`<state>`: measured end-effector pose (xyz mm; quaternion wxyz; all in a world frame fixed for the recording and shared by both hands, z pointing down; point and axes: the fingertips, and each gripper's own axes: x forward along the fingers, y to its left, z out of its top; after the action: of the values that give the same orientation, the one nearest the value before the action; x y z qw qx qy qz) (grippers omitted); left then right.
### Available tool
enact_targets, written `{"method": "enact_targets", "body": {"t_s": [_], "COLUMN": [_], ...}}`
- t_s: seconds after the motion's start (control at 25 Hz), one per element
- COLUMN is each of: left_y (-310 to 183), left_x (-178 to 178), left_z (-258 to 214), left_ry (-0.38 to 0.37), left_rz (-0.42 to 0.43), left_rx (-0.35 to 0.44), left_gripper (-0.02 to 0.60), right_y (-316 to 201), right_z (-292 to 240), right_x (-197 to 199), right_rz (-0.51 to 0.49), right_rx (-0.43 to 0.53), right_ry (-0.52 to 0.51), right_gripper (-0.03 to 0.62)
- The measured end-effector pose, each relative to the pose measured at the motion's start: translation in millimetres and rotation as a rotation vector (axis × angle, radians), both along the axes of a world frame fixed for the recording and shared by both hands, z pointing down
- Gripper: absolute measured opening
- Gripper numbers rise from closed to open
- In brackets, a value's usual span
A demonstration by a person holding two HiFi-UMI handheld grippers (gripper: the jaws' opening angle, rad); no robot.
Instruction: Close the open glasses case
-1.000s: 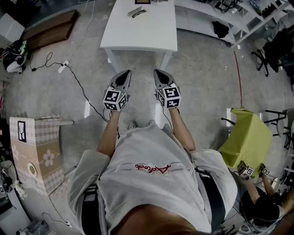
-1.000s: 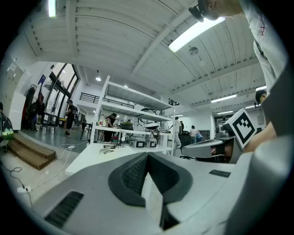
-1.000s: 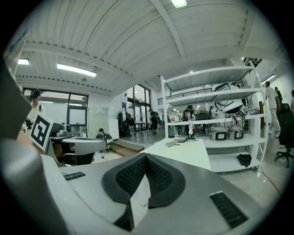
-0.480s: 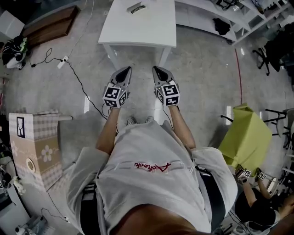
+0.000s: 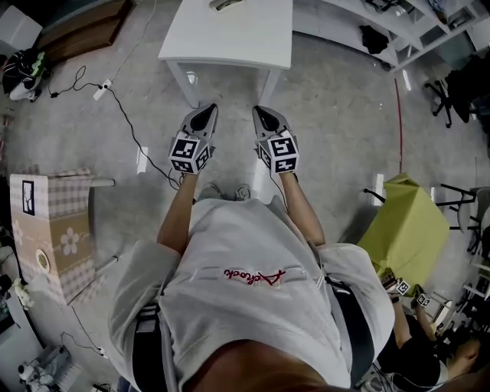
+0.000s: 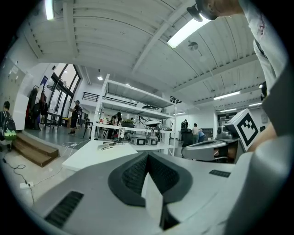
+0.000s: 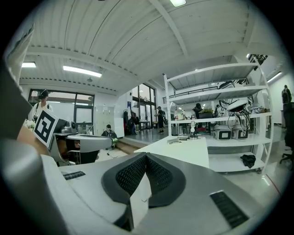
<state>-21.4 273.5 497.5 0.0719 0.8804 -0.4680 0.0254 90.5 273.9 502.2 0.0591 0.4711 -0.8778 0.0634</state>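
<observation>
Step in hand, as we read it: approach, no contact with anything yet. The glasses case (image 5: 224, 4) sits on the white table (image 5: 230, 42) at 12 o'clock, cut off by the top edge of the head view. It also shows small in the left gripper view (image 6: 106, 147) and the right gripper view (image 7: 176, 141). It's too small in all three for us to tell how the lid stands.

Left gripper (image 5: 205, 112): jaws pressed together, nothing between them. Right gripper (image 5: 260, 114): same, jaws together and empty.

Pose: we're standing back from the table with both forearms (image 5: 178, 218) stretched toward 12 o'clock. The grippers are side by side, near each other but apart, left at 11 and right at 1 from the torso. Both point about level with a slight dip. Their tips hang over bare floor (image 5: 337, 138), just short of the table's near edge and well apart from the case.

Next move calls for closing the gap toward 12 o'clock until the case is within reach. Then we need to check which half is the lid, so one gripper can steady the base while the other pushes the lid over. Shut jaws should do for pushing.
</observation>
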Motion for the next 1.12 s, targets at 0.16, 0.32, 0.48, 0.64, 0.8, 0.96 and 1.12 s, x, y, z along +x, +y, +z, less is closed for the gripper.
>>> {"method": "enact_targets", "body": {"t_s": [0.16, 0.32, 0.48, 0.64, 0.8, 0.96, 1.12], "left_y": [5.1, 5.2, 2.5, -1.2, -10.4, -25.4, -48.2], "left_x": [4.2, 8.1, 7.4, 3.9, 4.4, 2.7, -1.7], "left_z": [8.5, 17.1, 19.7, 21.4, 24.7, 29.9, 33.9], "left_ry": [-0.005, -0.012, -0.010, -0.011, -0.011, -0.003, 0.004], "left_rz": [-0.017, -0.026, -0.038, -0.037, -0.026, -0.015, 0.001], "left_rx": [-0.018, -0.037, -0.043, -0.046, -0.046, -0.050, -0.053], "left_gripper": [0.026, 0.026, 0.026, 0.026, 0.026, 0.026, 0.026], "right_y": [7.0, 6.2, 2.7, -2.2, -11.7, -26.9, -49.6], "right_z": [5.6, 7.0, 7.1, 7.7, 10.2, 14.6, 19.2], "right_x": [2.1, 6.1, 7.1, 1.8, -2.5, -5.3, -7.4], "right_rz": [-0.022, -0.038, -0.044, -0.047, -0.053, -0.047, -0.027], "right_rx": [0.009, 0.016, 0.014, 0.014, 0.019, 0.014, 0.005], "right_ry": [0.030, 0.010, -0.009, -0.011, 0.005, 0.018, 0.029], "right_gripper": [0.025, 0.025, 0.025, 0.025, 0.025, 0.025, 0.025]}}
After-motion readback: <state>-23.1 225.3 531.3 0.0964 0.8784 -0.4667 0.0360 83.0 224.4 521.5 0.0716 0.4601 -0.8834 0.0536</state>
